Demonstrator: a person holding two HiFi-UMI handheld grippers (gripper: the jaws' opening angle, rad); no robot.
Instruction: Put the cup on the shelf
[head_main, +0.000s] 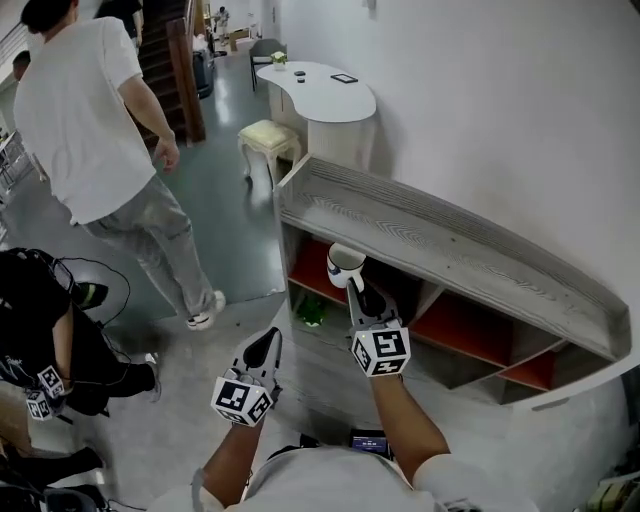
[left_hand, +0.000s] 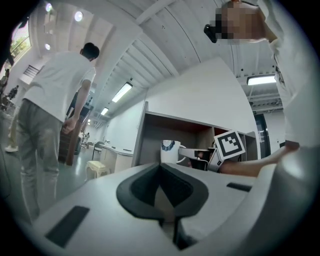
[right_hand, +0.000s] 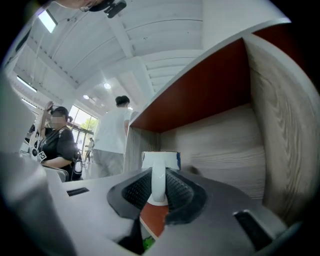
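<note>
Pinching the cup (head_main: 345, 265) by its handle at the shelf (head_main: 455, 330) opening, the right gripper (right_hand: 157, 182) fingers could let it twist loose if its rim strikes the shelf's top board (head_main: 440, 240); left gripper (left_hand: 161, 192) fingers are pressed together, empty

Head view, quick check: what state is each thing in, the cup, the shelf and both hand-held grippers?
cup: upright, gripped by its handle, at the mouth of the shelf's upper left compartment.
right hand-held gripper: shut on the cup's handle.
left hand-held gripper: shut, nothing between its jaws.
shelf: open-fronted, standing against the wall.
</note>
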